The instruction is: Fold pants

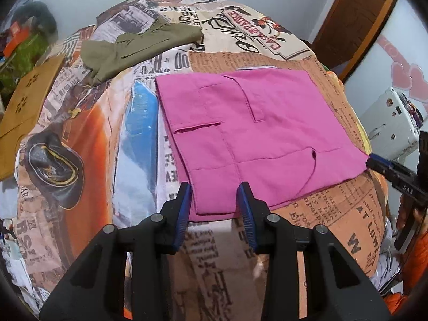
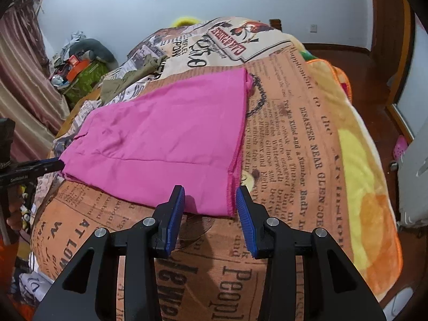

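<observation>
Left wrist view: the pink pants lie folded into a flat, roughly square packet on a bed covered by a newspaper-print bedspread, waistband end with its pocket slits facing the camera. The left tongs sit at the packet's near edge, blue pads parted on either side of the near corner; the cloth lies flat between them and the pads do not press it. At the packet's right corner the tip of the right tongs reaches the fabric edge. Farther back an olive garment lies crumpled on the bedspread, well apart from the pants, and a brown cardboard sheet rests at the left edge of the bed.

Right wrist view: the same pants spread ahead, hem edge running down the right side. The right tongs stand partly spread over the near hem corner, gripping nothing. The left tongs' tip touches the far left corner of the cloth. The olive garment shows behind
</observation>
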A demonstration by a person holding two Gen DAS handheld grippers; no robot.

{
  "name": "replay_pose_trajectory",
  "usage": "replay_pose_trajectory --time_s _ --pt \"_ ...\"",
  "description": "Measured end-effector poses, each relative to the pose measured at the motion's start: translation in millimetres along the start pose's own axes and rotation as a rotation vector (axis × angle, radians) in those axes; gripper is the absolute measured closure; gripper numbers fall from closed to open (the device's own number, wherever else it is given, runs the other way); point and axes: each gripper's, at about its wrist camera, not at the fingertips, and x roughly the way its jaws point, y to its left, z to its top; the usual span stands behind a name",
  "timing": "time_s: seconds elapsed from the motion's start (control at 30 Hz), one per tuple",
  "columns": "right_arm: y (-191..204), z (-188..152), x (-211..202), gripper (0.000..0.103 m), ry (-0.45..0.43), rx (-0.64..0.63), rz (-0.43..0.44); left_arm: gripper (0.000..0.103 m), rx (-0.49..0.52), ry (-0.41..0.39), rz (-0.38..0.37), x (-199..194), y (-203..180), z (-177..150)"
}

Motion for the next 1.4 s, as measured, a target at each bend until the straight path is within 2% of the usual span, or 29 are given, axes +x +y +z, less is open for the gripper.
replay_pose_trajectory --time_s 0.07,0.1,0.17,0.23,0.33,0.5,0.67,0.73,0.8,0.93,1.03,1.1,1.17,1.27,1.4 --pt "2 -1 5 0.067 0.011 -0.01 0.008 0.088 0.01 -0.011 0.031 -1 0 0" --pt "3 -2 6 0.068 0.011 -0.017 -0.001 0.09 0.012 -0.011 0.033 -1 1 0" --pt "4 -4 10 0.088 0.012 -0.034 -0.019 0.093 0.012 -0.016 0.028 -3 3 0" --pt "4 -5 11 0.092 0.015 -0.045 -0.037 0.094 0.011 -0.025 0.021 -5 4 0" --pt "4 -4 9 0.096 -0.001 -0.057 -0.043 0.095 0.021 -0.048 0.05 -10 3 1" --pt "3 -5 16 0.097 0.018 -0.07 -0.056 0.096 0.036 -0.073 0.104 -15 4 2" --pt "4 -10 25 0.098 0.036 -0.082 -0.065 0.102 0.022 -0.029 0.172 1 16 -7" --pt "4 -11 26 0.098 0.04 -0.089 -0.077 0.101 -0.018 0.012 0.15 11 27 -13" --pt "6 -11 26 0.098 0.044 -0.099 -0.086 0.101 -0.043 -0.002 0.138 8 33 -18" --pt "8 -8 22 0.098 0.055 -0.111 -0.103 0.101 -0.032 -0.032 0.146 -4 33 -14" --pt "7 -1 18 0.092 0.068 -0.104 -0.114 0.098 -0.004 -0.057 0.162 -14 29 -6" --pt "7 5 12 0.08 0.055 -0.098 -0.113 0.094 0.007 -0.075 0.161 -18 27 2" --pt "9 13 4 0.063 0.016 -0.106 -0.113 0.087 0.01 -0.089 0.155 -19 25 12" --pt "12 29 -6 0.061 -0.04 -0.126 -0.11 0.073 0.016 -0.106 0.162 -18 23 29" --pt "11 50 -10 0.053 -0.089 -0.123 -0.1 0.065 0.022 -0.135 0.172 -13 23 55"
